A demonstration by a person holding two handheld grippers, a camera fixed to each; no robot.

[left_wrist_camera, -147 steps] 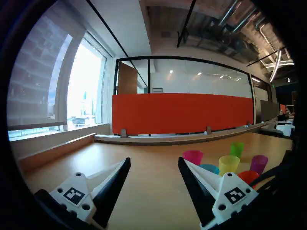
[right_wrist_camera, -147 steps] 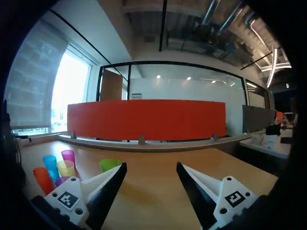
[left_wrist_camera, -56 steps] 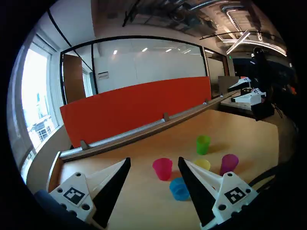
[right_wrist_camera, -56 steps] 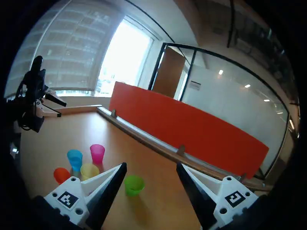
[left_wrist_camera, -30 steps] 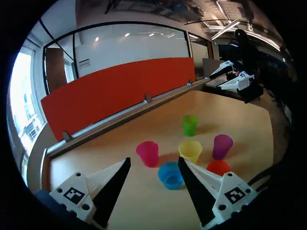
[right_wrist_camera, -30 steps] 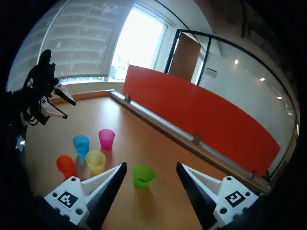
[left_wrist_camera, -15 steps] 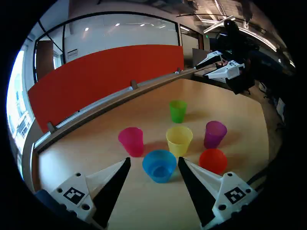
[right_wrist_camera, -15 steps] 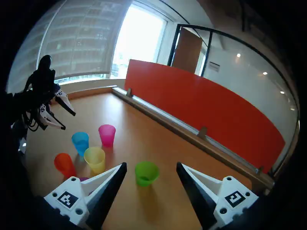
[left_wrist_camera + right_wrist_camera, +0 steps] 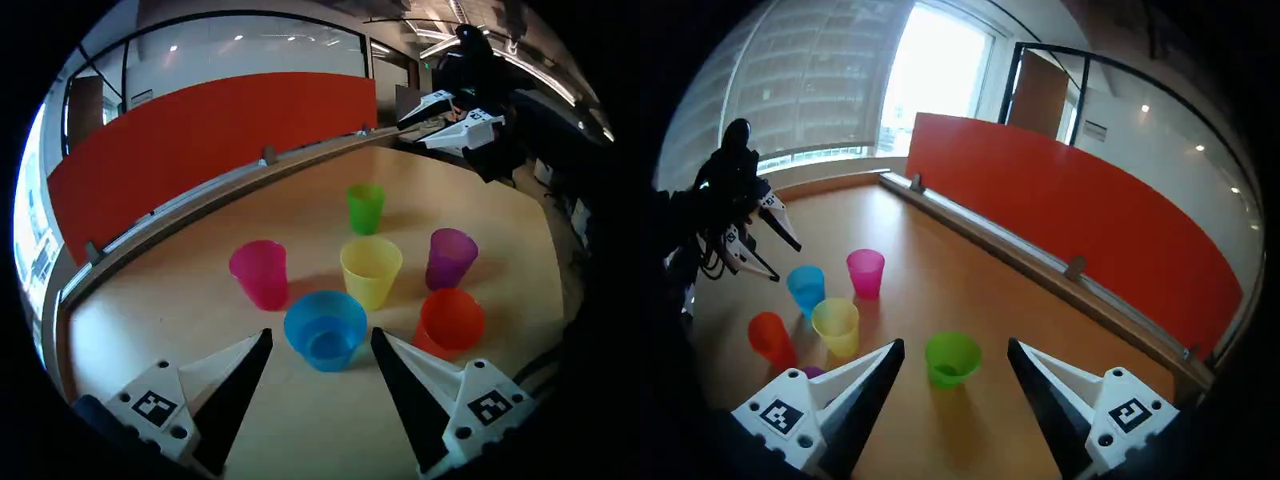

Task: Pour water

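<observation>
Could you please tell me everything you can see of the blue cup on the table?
The blue cup is a small tapered tumbler of translucent-looking plastic, wider at its round rim than at its base. It stands upright and open-topped on the wooden table, nearest of the cluster of cups, close beside the yellow cup. It sits just ahead of the gap between the open fingers of the left gripper, and nothing grips it. Whether it holds water I cannot tell.

cups (image 9: 325,340): translucent glossy plastic | table (image 9: 200,264): smooth matt wood
</observation>
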